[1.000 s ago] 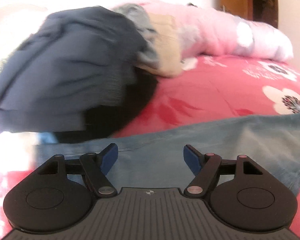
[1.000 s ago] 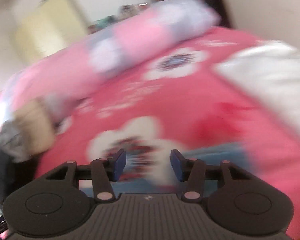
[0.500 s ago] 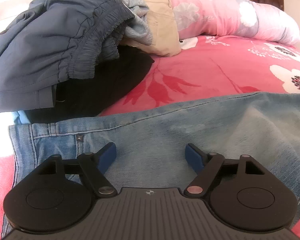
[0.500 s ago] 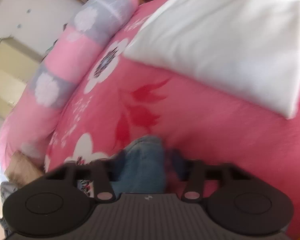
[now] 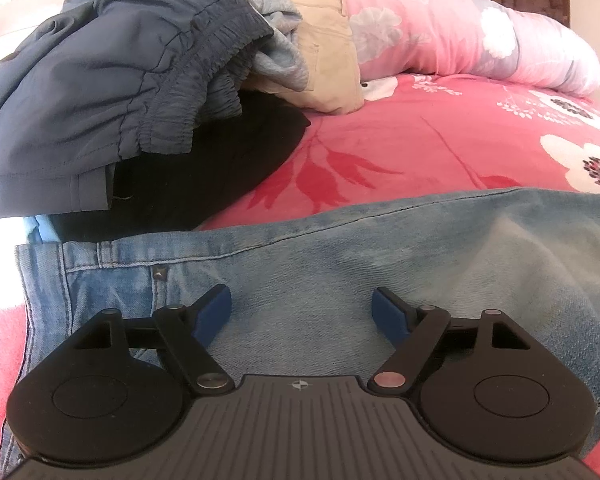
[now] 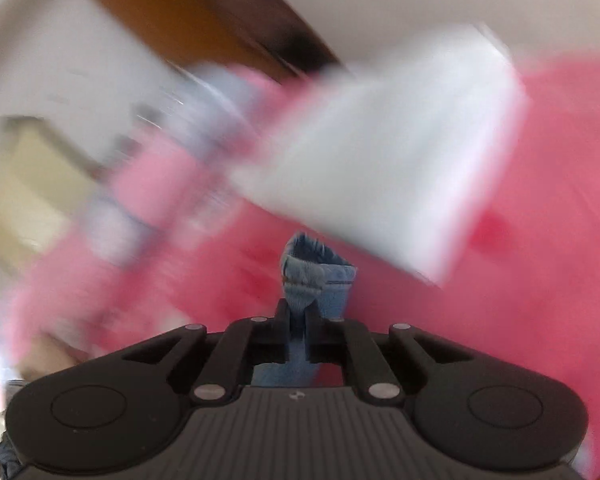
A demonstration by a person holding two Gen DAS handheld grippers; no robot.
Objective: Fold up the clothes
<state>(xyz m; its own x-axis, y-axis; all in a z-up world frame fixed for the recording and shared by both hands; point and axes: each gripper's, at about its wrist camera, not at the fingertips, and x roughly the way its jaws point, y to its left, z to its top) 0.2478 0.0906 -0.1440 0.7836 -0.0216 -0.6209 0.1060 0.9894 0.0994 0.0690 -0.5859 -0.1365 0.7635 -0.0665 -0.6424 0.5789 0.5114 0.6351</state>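
Left gripper (image 5: 301, 312) hangs wide open, released, over the jeans (image 5: 340, 264) spread flat on the red bedspread (image 5: 440, 152). Right gripper (image 6: 296, 320), jaws easing apart, pinches a bunched jeans end (image 6: 314, 276).

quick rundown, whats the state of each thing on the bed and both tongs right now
jeans: spread flat, unfolded, one end pinched
left tongs: open above the jeans
right tongs: clamped on a bunched jeans end, jaws easing open
clothes pile: heaped, unfolded
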